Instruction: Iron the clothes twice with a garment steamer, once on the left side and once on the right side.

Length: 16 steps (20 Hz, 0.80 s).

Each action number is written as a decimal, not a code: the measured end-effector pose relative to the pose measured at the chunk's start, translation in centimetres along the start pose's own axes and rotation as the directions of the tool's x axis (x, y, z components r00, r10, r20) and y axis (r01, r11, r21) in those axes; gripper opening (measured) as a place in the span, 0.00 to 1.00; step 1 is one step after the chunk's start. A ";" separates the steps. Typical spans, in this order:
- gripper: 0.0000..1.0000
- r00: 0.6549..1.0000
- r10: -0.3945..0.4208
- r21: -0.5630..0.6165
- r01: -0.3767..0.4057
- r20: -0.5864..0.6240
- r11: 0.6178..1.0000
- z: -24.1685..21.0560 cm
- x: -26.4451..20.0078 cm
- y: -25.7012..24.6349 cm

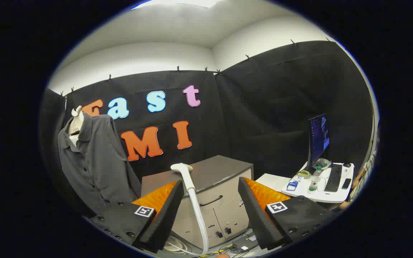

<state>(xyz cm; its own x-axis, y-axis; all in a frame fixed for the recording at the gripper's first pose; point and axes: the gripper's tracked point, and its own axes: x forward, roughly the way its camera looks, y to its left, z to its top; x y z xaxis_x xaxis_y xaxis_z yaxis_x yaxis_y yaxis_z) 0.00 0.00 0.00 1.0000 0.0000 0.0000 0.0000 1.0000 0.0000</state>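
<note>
The grey shirt (91, 157) is the biggest thing I have to deal with. It hangs on a pale mannequin form (76, 122) off to the left, well beyond my tool's left finger, with its collar open and a placket of buttons running down the front. It looks soft and limp, so I expect it to give and swing under any push; the steamer head should glide over it, not press into it.

Next is the grey cabinet (210, 193), straight ahead beyond the fingers. Its flat top serves as the worktop for the garment steamer (186, 175).

The steamer is a pale wand whose broad head rests up on the cabinet top, while the neck and a ribbed hose (200, 222) drop down the cabinet front to the floor. I judge the wand to be light, rigid and smooth plastic, a bit slippery. The hose will drag and tug sideways when lifted. The straight neck just below the head looks like the best place to grip, not the flexible hose.

My tool (210, 215) is spread wide and holds nothing. The wand stands in the gap, close to the left finger (163, 211), though farther off than the tips.

Off to the right, well apart, a white desk (321, 195) carries a monitor (318, 138), a keyboard (333, 178) and a bottle (314, 182).
</note>
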 end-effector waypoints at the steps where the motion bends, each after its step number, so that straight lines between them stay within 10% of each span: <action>1: 0.98 1.000 0.003 -0.004 -0.003 0.003 1.000 0.4 0.5 -0.7; 16: 0.98 0.989 0.147 -0.044 -0.149 -0.030 0.988 1.2 7.0 -4.8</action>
<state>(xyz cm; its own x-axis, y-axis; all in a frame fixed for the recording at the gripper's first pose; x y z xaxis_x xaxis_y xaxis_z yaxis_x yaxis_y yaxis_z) 7.02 -4.76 1.24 0.9886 0.1473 -0.0303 -0.1485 0.9879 -0.0442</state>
